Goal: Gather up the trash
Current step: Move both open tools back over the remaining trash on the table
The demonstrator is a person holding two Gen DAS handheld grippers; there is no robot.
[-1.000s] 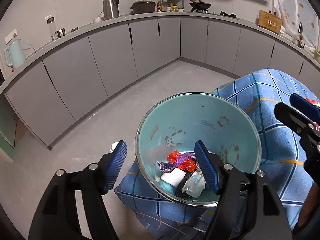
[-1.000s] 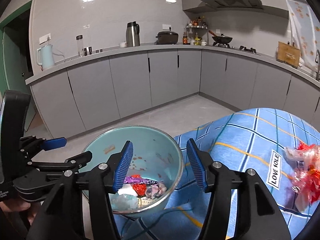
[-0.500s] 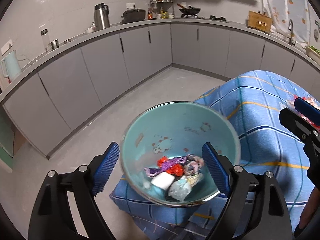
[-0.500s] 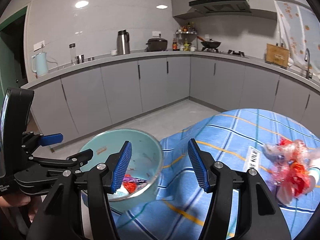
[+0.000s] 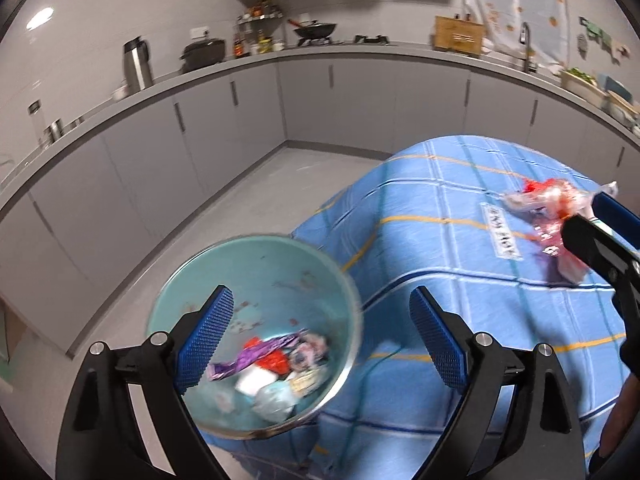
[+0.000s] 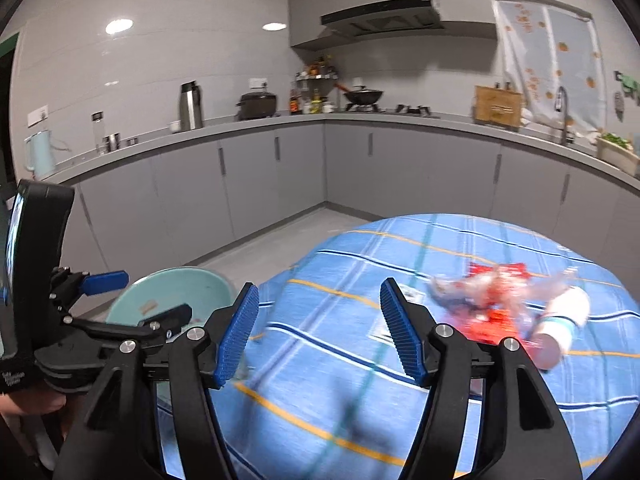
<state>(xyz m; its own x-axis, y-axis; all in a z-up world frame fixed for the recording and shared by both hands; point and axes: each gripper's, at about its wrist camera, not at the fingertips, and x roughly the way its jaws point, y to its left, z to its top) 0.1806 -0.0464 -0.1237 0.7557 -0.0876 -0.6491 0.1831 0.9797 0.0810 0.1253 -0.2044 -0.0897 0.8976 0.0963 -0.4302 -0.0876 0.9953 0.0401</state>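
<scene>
In the left wrist view, the left tongs (image 5: 320, 336) fill the lower part of the frame with their blue pads set wide and opening further; nothing is pressed between them. Behind the left pad, at lower left of the frame, sits a teal bowl (image 5: 256, 264) at the near edge of the tabletop (image 5: 440, 208), which is covered in a blue checked cloth. The bowl holds collected trash (image 5: 268, 364): a purple wrapper, red scraps, white and pale crumpled pieces. At right of the frame a blurred red and clear wrapper pile (image 5: 548, 208) lies on the cloth, just beside a white label, with the tip of the other tool crossing in front of it.

In the right wrist view, the right tongs (image 6: 316, 336) sit at lower centre, moderately apart and opening, with only the cloth seen between the pads. The wrapper pile (image 6: 496, 292) is to the right of the right pad, blurred, with a white roll-like piece (image 6: 564, 320) beside it. The teal bowl (image 6: 176, 284) shows at lower left, behind the left tool's body. Grey cabinets and a counter with a kettle, flask and wok run across the background.
</scene>
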